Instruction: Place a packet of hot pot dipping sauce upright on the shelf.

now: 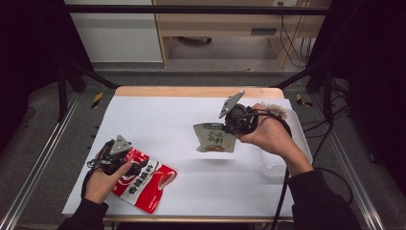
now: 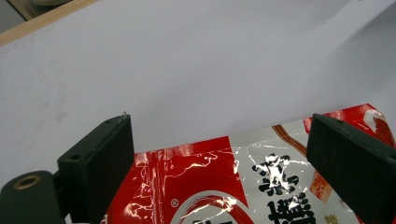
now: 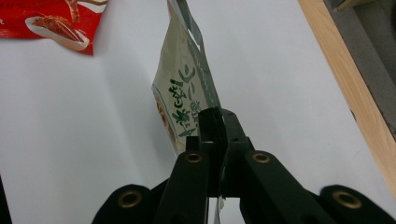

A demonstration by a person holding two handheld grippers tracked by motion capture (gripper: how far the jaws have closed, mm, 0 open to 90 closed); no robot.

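A red snack packet [image 1: 143, 182] lies flat near the table's front left corner. My left gripper [image 1: 125, 160] rests over its upper edge, jaws wide open on either side of the packet [image 2: 224, 182], gripping nothing. A pale green-and-white packet [image 1: 215, 138] hangs above the table's middle, pinched at its right edge by my right gripper [image 1: 234, 125]. In the right gripper view that packet [image 3: 184, 93] stands on edge between the shut jaws, with the red packet [image 3: 51, 21] at the top left.
The white table cover [image 1: 191, 115] ends at a wooden strip [image 1: 191, 91] along the far edge. A clear plastic container [image 1: 280, 163] sits at the right edge beneath the right forearm. Cables trail from both grippers.
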